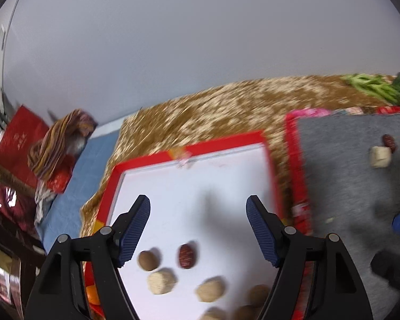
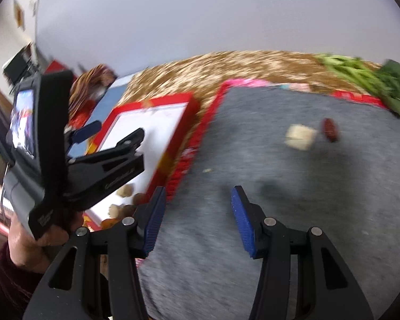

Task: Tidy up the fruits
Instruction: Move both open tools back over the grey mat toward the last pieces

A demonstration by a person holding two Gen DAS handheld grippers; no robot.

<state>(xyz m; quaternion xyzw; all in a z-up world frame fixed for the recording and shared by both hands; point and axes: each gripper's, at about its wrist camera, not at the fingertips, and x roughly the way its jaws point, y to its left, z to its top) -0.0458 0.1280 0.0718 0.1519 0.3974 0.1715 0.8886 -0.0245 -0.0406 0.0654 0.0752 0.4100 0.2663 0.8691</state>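
Observation:
A red-rimmed white tray (image 1: 194, 144) holds a red date (image 1: 186, 255), a brown nut (image 1: 147, 260) and several pale round pieces (image 1: 161, 282). My left gripper (image 1: 198, 210) hangs open above the tray, nothing between its fingers. On the grey mat (image 2: 293, 213) lie a pale cube (image 2: 300, 136) and a red date (image 2: 330, 130), also seen in the left wrist view as the cube (image 1: 380, 156) and date (image 1: 389, 143). My right gripper (image 2: 197, 205) stands open over the mat, empty, well short of the cube. The left gripper (image 2: 90, 138) shows in the right wrist view over the tray (image 2: 184, 117).
A brown-and-cream patterned cloth (image 1: 213, 109) covers the table under tray and mat. Green leafy stalks (image 2: 365, 80) lie at the far right edge. A striped bundle (image 1: 58, 144) and red boxes (image 1: 18, 144) sit left, off the table. A person's hand (image 2: 32, 245) holds the left gripper.

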